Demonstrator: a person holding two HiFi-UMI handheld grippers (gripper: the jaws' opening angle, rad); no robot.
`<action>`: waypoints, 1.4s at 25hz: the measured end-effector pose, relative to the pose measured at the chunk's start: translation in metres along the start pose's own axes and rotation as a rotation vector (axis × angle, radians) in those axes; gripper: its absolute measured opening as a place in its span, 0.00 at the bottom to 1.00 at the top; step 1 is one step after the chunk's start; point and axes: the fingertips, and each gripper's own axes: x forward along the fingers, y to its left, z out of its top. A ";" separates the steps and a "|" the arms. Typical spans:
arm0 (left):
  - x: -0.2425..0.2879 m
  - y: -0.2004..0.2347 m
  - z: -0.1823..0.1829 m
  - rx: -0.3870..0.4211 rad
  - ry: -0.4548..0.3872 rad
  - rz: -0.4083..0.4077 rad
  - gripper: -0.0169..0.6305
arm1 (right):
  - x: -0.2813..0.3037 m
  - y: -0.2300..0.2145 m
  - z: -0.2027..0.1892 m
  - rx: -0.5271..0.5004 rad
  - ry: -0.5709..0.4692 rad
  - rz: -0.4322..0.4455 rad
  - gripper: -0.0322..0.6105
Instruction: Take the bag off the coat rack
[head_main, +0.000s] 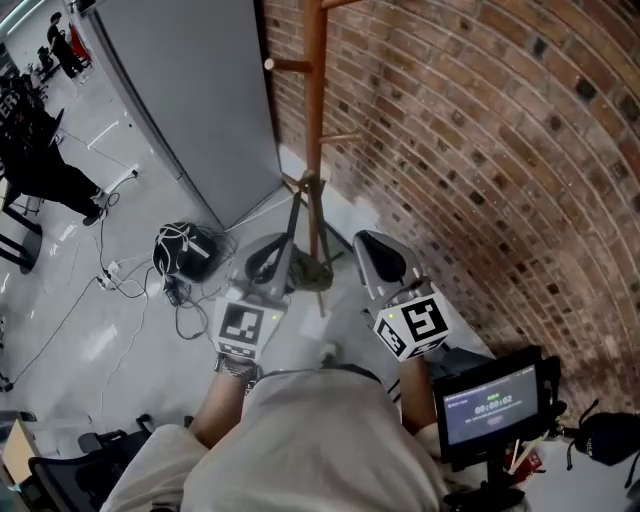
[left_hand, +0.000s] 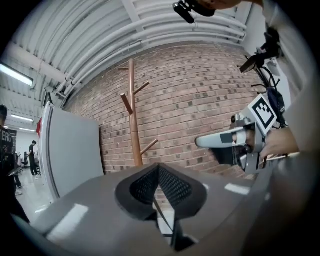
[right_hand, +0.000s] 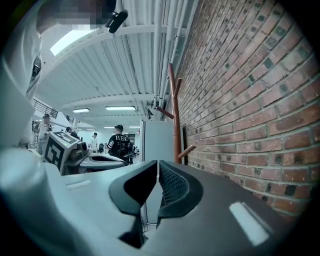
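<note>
The bag (head_main: 312, 270) is not off yet. It hangs low on the coat rack (head_main: 314, 120), its strap (head_main: 294, 225) running up to a short peg (head_main: 292, 183), close to the brick wall (head_main: 480, 150) and just above the floor. You hold both tools level with it, one on each side, probably so that either can reach the strap.

Your left hand-held gripper (left_hand: 159, 175) has its jaws pressed together. A thin dark line shows through the slot below the pads, but I cannot tell whether that is the strap pinched. Your right hand-held gripper (right_hand: 155, 175) is narrowed to a sliver with nothing in it. To free the bag, the strap likely has to be lifted up over the peg's tip.
</note>
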 end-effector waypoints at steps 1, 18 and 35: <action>0.005 0.002 -0.001 0.005 0.008 0.010 0.03 | 0.004 -0.006 -0.002 0.008 0.004 0.006 0.08; 0.056 0.043 -0.057 0.016 0.147 0.027 0.17 | 0.072 -0.033 -0.046 0.029 0.124 0.007 0.29; 0.116 0.064 -0.142 -0.017 0.250 -0.203 0.26 | 0.135 -0.045 -0.122 0.048 0.276 -0.127 0.34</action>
